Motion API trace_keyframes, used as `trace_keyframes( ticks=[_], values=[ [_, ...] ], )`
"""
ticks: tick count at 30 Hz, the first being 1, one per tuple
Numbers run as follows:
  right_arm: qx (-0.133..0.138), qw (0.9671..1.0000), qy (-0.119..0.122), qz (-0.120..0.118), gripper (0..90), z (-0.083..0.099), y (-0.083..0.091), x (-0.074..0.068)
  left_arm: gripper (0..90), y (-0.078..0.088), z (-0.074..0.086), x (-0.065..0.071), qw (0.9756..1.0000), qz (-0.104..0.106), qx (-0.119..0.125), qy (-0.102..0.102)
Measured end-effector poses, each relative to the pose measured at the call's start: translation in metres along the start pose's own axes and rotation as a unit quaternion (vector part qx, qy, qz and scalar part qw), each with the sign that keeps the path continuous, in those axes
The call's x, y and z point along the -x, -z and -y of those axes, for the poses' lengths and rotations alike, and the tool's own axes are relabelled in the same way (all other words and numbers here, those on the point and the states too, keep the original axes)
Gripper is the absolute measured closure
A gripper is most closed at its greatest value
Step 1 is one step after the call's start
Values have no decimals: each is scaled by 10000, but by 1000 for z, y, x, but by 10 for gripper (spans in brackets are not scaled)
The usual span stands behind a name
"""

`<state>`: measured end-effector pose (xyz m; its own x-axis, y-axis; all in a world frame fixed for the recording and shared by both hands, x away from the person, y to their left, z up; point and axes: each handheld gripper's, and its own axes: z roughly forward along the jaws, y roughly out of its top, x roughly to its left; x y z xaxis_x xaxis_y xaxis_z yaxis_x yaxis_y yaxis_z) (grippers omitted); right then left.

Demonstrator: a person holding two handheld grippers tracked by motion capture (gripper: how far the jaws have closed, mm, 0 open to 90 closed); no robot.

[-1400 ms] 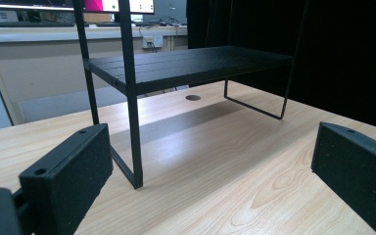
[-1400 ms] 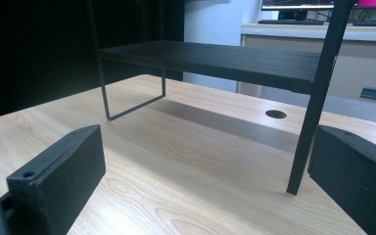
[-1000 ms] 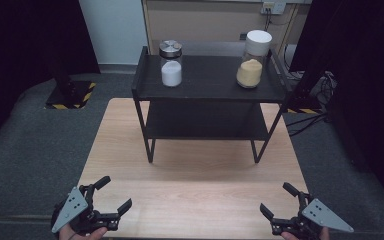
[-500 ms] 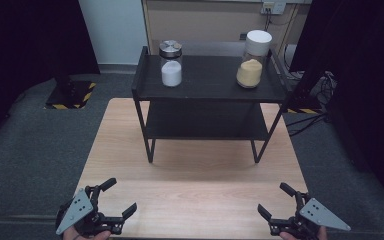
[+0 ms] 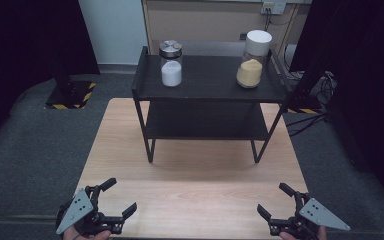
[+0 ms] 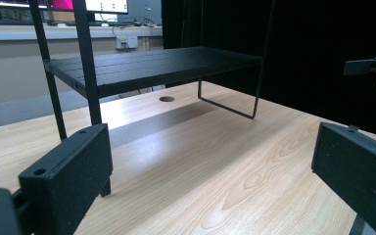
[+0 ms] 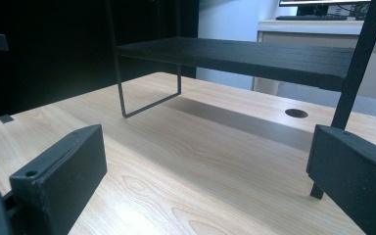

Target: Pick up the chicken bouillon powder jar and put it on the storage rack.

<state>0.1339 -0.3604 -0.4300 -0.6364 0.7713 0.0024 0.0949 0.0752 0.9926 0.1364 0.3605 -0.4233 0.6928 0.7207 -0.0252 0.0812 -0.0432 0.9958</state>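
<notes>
A black two-tier shelf [image 5: 210, 90] stands at the far half of the wooden table [image 5: 195, 175]. On its top sit a glass jar of white powder with a metal lid [image 5: 170, 64] at the left and a jar of yellow powder with a white lid [image 5: 252, 60] at the right. My left gripper [image 5: 118, 196] rests open near the table's front left corner, nothing between its jaws. At the front right corner, my right gripper [image 5: 275, 200] is open and holds nothing. Both gripper views look low across the tabletop at the shelf [image 6: 152, 66] [image 7: 254, 56].
Grey carpet surrounds the table. A stand base with yellow-black hazard tape [image 5: 70, 95] lies on the floor at the back left. Cables [image 5: 315, 85] trail at the back right. A round cable hole [image 6: 166, 99] [image 7: 296, 113] is in the tabletop under the shelf.
Both grippers have drawn back a little toward the table's front edge. The jars and shelf have not moved.
</notes>
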Motion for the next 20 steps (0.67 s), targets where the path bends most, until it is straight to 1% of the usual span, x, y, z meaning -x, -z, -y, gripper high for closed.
trace_keyframes(
  ticks=[20],
  values=[
    [60, 10000, -33, -8, 14, 2, 0, 0, 5, 1, 0, 0, 10000, 5, 21, -1]
  ],
)
